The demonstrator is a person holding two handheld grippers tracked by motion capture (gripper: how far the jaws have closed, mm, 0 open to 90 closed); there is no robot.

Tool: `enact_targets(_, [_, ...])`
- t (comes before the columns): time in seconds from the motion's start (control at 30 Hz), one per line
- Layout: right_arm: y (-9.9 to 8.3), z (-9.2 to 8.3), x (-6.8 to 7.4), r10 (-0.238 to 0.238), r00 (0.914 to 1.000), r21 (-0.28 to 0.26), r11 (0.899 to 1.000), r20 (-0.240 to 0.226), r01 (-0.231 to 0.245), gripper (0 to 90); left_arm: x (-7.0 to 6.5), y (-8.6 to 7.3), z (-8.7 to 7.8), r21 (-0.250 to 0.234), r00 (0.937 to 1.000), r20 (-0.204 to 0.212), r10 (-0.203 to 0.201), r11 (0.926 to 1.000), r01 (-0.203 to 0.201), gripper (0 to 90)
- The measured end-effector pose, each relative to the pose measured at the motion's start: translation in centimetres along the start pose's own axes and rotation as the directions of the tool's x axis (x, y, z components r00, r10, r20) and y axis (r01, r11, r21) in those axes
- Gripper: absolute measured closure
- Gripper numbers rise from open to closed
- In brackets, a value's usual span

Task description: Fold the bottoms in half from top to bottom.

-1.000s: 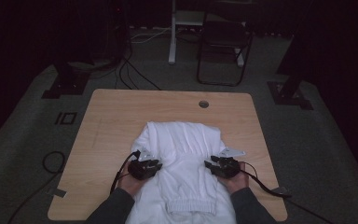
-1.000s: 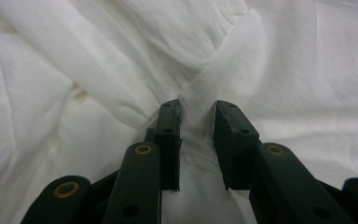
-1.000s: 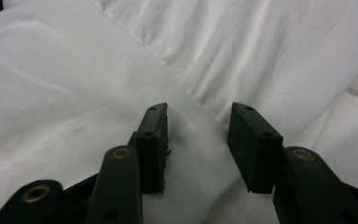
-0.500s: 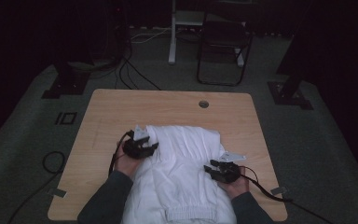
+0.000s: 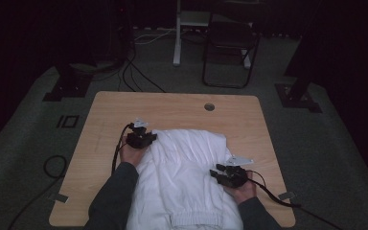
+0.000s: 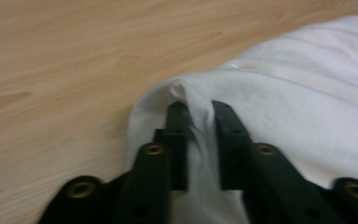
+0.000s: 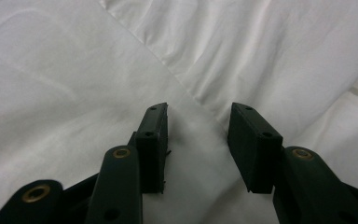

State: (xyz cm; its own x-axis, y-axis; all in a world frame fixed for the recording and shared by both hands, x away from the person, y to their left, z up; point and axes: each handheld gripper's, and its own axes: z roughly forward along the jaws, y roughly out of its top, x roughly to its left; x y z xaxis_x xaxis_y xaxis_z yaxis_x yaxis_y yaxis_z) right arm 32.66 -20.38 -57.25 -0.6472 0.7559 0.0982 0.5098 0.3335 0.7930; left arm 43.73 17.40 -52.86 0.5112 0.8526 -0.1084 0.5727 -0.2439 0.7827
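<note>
Garment handling is in progress on the wooden table [image 5: 105, 112]. White garment [image 5: 182, 177], with an elastic ribbed band at the edge nearest the person, lies flat on the near half of the table; its long axis runs from the person toward the round cable hole [image 5: 209, 107], which stays well beyond the far edge of the cloth.

Left gripper [image 5: 141, 139] sits at the far left corner of the garment. In the left gripper view its jaws have just been closing, and they now stand clamped on a raised fold of the corner cloth [image 6: 186, 100], with fabric bunched between the pads and bare table just beyond the fold. This gripper is the one nearer the garment's far edge.

Right gripper [image 5: 225, 175] rests on the right side of the garment, nearer the ribbed band. In the right gripper view its jaws stand apart above the cloth [image 7: 214, 56], with a diagonal crease running between them and no fabric pinched.

Judgement: the coming move turns on the pinched corner. The rest of the garment lies to the right of and toward the person from the left jaws, so a fold would carry the corner inward over the body of the garment. No containers are present on the table.
</note>
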Motion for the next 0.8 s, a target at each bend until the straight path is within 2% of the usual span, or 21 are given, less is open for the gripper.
enact_targets(0.03, [0.0,0.0,0.0,0.0,1.0,0.0,1.0,0.001,0.0,57.6,0.2,0.0,-0.4,-0.005,0.9999,-0.016,-0.001,1.0,0.001,81.4])
enact_targets(0.17, [0.0,0.0,0.0,-0.008,0.9999,0.003,1.0,0.008,0.008,58.5,1.3,-0.3,-1.6,-0.04,0.9963,-0.039,-0.077,0.9964,0.075,81.8])
enact_targets(0.2, [0.0,0.0,0.0,-0.008,0.9999,0.003,1.0,0.008,0.008,58.7,1.4,-0.4,-1.8,-0.047,0.9939,-0.063,-0.09,0.9951,0.087,81.9])
enact_targets(0.23, [0.0,0.0,0.0,-0.006,0.9999,0.004,1.0,0.008,0.006,58.8,1.6,-0.5,-2.0,-0.055,0.9897,-0.1,-0.102,0.9938,0.097,83.7])
enact_targets(0.27, [0.0,0.0,0.0,-0.004,1.0,0.005,1.0,0.009,0.004,58.7,1.9,-0.6,-2.4,-0.075,0.9847,-0.118,-0.128,0.99,0.12,84.2])
enact_targets(0.3, [0.1,0.0,0.0,-0.003,1.0,0.005,1.0,0.008,0.003,58.7,2.3,-0.7,-2.6,-0.091,0.9837,-0.099,-0.15,0.9858,0.141,84.8])
enact_targets(0.33, [0.1,0.0,0.0,0.002,1.0,0.01,1.0,0.006,-0.002,58.7,2.6,-0.7,-2.7,-0.088,0.9847,-0.076,-0.157,0.9847,0.15,83.7])
enact_targets(0.4, [0.4,0.0,-0.1,0.007,1.0,0.027,1.0,-0.002,-0.007,57.8,2.6,-0.7,-2.8,-0.08,0.9895,-0.065,-0.129,0.9891,0.124,77.9])
enact_targets(0.5, [1.4,-0.4,-0.5,-0.009,1.0,0.04,0.999,-0.002,0.009,54.4,2.2,-0.3,-2.8,-0.088,0.9944,-0.019,-0.104,0.9908,0.102,60.3])
enact_targets(0.53, [1.9,-0.6,-0.9,-0.01,0.9999,0.03,1.0,0.012,0.009,53.4,2.2,-0.1,-2.7,-0.079,0.9948,0.006,-0.102,0.9917,0.102,54.8])
enact_targets(0.63, [3.6,-1.4,-2.8,0.037,0.997,-0.041,0.999,0.068,-0.034,47.2,1.7,0.4,-1.7,-0.033,0.9957,0.016,-0.091,0.9952,0.092,41.1])
enact_targets(0.7, [4.9,-1.3,-4.7,0.075,0.9921,-0.063,0.996,0.1,-0.069,42.8,1.5,0.5,-0.8,0.004,0.9955,0.017,-0.093,0.9956,0.093,36.3])
enact_targets(0.73, [4.9,-1.3,-4.7,0.075,0.9921,-0.063,0.996,0.1,-0.069,42.8,1.5,0.5,-0.8,0.004,0.9955,0.017,-0.093,0.9956,0.093,35.3])
enact_targets(0.77, [5.5,-1.0,-5.7,0.099,0.9899,-0.068,0.993,0.101,-0.093,40.3,1.6,0.4,-0.1,0.022,0.9936,0.02,-0.111,0.9936,0.111,35.3])
enact_targets(0.8, [6.7,0.3,-8.2,0.161,0.9823,-0.064,0.986,0.096,-0.155,37.5,1.7,0.2,0.4,0.04,0.9911,0.03,-0.129,0.9909,0.128,35.3])
